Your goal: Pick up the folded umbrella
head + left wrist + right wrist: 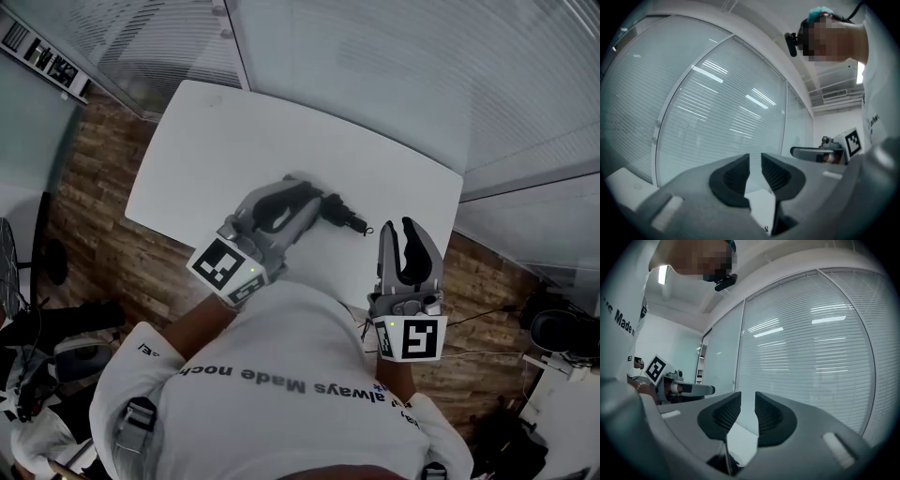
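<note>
White shirt (281, 375) up front, umbrella (340, 215) not lifted yet

Person's shoulders fill the bottom of the head view, and past them both tools are out over the white table (216, 141). The folded umbrella lies on the table between the two, its dark end poking out just beside the tips of the left tool (302, 195). So as I read it, the pick-up hasn't happened: nothing is gripped, and closing on the umbrella plus the lift is all left to do.

On the left tool the jaws are a narrow gap apart. Only bare table shows through the gap in its own view, no umbrella in there (can't tell from above whether a jaw is brushing it). Same story for the right tool (397, 231): jaws slightly parted and empty, sitting near the umbrella's strap end but apart from it.
</note>
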`<state>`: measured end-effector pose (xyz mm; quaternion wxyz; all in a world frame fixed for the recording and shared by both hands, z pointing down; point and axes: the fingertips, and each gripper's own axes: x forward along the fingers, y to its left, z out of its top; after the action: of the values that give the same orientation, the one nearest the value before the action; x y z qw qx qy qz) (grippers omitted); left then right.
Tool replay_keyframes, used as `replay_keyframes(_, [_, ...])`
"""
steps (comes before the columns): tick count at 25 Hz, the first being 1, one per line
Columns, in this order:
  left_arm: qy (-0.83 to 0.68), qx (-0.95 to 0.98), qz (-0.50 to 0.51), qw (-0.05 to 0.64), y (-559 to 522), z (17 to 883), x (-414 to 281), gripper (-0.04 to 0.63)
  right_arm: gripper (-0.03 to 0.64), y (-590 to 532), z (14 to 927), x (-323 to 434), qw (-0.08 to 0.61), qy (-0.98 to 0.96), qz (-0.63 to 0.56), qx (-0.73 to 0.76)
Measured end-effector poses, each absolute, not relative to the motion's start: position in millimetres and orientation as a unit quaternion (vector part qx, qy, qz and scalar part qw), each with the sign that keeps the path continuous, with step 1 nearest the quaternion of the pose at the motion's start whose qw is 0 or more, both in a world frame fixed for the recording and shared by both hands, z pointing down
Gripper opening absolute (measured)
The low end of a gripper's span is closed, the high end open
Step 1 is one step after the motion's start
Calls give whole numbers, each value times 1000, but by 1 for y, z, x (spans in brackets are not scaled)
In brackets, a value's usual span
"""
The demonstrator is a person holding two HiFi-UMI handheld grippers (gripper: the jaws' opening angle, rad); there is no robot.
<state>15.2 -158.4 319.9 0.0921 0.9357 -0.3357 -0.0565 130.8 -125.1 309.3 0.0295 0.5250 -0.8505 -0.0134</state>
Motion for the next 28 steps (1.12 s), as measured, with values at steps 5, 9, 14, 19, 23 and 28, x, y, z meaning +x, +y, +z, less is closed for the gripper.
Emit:
replay_keyframes(5, [-328, 938, -53, 93, -178, 321, -11, 80, 94, -140, 311, 104, 33, -846, -11, 532])
replay_keyframes(9, [-324, 940, -47, 97, -196, 331, -17, 80, 94, -155, 318, 100, 38, -841, -6, 539])
replay_keyframes(14, [-323, 941, -28, 95, -211, 350, -18, 80, 94, -166, 325, 100, 42, -837, -1, 546])
replay_keyframes(19, [-316, 945, 13, 83, -217, 379, -11, 92, 94, -170, 328, 104, 44, -836, 3, 547])
replay_keyframes(23, [-297, 951, 52, 73, -219, 406, -2, 92, 94, -173, 328, 105, 44, -836, 6, 546])
replay_keyframes(28, [-272, 953, 113, 70, -221, 445, 9, 97, 94, -175, 331, 110, 44, -837, 8, 546])
